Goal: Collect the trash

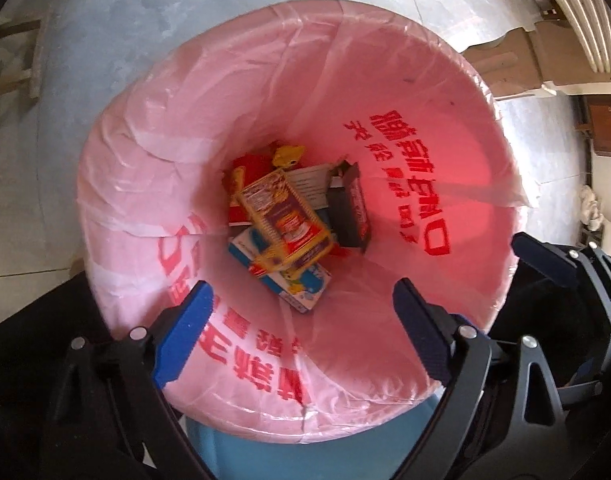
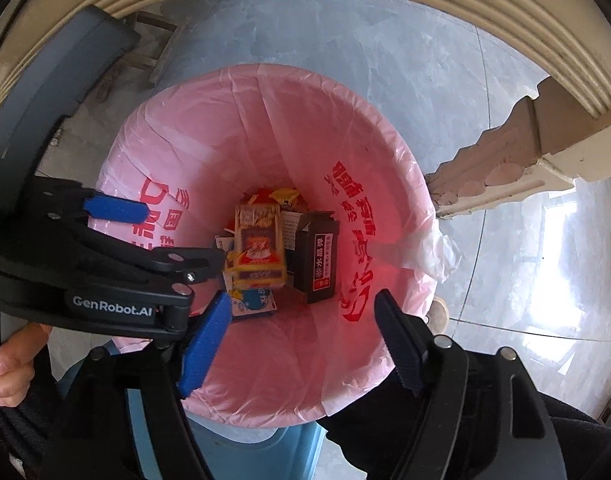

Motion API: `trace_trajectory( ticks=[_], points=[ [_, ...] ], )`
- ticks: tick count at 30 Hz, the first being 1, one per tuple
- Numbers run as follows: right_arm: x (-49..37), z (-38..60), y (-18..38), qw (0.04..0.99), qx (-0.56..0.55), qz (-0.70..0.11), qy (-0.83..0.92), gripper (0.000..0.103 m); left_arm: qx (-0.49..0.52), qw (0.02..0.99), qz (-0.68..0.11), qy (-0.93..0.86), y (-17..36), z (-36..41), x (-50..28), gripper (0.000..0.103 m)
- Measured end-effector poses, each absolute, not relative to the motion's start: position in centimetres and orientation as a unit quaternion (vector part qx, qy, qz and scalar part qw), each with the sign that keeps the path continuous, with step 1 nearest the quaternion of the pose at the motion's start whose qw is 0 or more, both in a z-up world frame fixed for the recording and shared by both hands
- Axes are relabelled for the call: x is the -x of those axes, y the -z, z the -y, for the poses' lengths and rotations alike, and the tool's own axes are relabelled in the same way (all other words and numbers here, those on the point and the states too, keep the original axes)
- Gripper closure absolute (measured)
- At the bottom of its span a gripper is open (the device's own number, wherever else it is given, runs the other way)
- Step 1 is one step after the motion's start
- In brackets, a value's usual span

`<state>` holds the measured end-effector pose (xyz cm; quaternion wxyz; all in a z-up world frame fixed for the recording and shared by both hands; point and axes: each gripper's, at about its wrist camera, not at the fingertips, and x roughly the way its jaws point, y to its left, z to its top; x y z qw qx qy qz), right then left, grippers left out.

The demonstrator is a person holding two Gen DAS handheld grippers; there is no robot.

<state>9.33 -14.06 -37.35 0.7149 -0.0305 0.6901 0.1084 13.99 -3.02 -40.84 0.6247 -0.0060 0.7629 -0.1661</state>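
A bin lined with a pink bag (image 1: 405, 92) printed with red characters fills both views; it also shows in the right wrist view (image 2: 209, 128). At its bottom lie a yellow snack box (image 1: 283, 222), a black box (image 1: 351, 208) and a white and blue carton (image 1: 293, 284). The right wrist view shows the yellow box (image 2: 259, 246) and black box (image 2: 319, 258) too. My left gripper (image 1: 301, 292) is open and empty above the bin's near rim. My right gripper (image 2: 301, 308) is open and empty above the bin. The left gripper (image 2: 177, 240) shows at the left of the right wrist view.
The bin's blue body (image 1: 305, 460) stands on a grey marble floor (image 2: 385, 60). A cream carved furniture edge (image 2: 505, 152) runs at the right and top. A wooden frame (image 1: 13, 60) stands at the far left. A hand (image 2: 9, 364) holds the left gripper.
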Motion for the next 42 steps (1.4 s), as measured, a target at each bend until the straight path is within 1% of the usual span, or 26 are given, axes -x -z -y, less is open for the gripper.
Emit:
trace_trajectory(
  ticks=[4, 6, 8, 10, 14, 22, 27, 31, 34, 37, 42],
  points=[
    [-9.3, 13.9, 37.5, 0.712, 0.045, -0.693, -0.102, 0.021, -0.008, 0.635, -0.758, 0.149, 40.4, 2.6, -13.7, 0.014],
    [-9.2, 13.8, 37.6, 0.709, 0.05, -0.697, -0.098, 0.018, -0.021, 0.644, -0.752, 0.141, 39.9, 2.6, -13.5, 0.014],
    [-9.2, 13.8, 37.7, 0.704, 0.046, -0.702, -0.097, 0.013, -0.028, 0.65, -0.747, 0.134, 39.4, 2.5, -13.3, 0.014],
    [-9.2, 13.9, 37.7, 0.698, 0.053, -0.71, -0.08, 0.011, -0.034, 0.656, -0.742, 0.131, 39.1, 2.4, -13.1, 0.014],
    [-9.0, 13.9, 37.6, 0.691, 0.077, -0.717, -0.051, 0.011, -0.046, 0.661, -0.738, 0.13, 38.4, 2.5, -12.6, 0.014],
    [-8.0, 15.3, 34.4, 0.721, 0.024, -0.692, -0.029, 0.011, -0.054, 0.684, -0.719, 0.113, 35.7, 2.2, -12.0, 0.014],
    [-6.8, 15.2, 32.0, 0.746, 0.026, -0.665, 0.001, 0.011, -0.069, 0.709, -0.695, 0.097, 33.0, 2.2, -11.3, 0.014],
    [-5.4, 16.4, 28.4, 0.777, 0.003, -0.629, 0.027, 0.011, -0.082, 0.752, -0.649, 0.088, 28.8, 2.2, -10.4, 0.014],
    [-3.9, 17.1, 23.7, 0.817, -0.003, -0.575, 0.042, 0.011, -0.085, 0.785, -0.608, 0.086, 24.5, 2.4, -9.2, 0.014],
    [-2.5, 17.5, 19.1, 0.853, -0.005, -0.52, 0.051, 0.007, -0.082, 0.816, -0.566, 0.089, 20.2, 2.4, -8.0, 0.014],
    [0.1, 17.2, 11.7, 0.903, 0.002, -0.426, 0.061, 0.007, -0.076, 0.86, -0.498, 0.082, 13.4, 2.4, -6.2, 0.014]
  ],
)
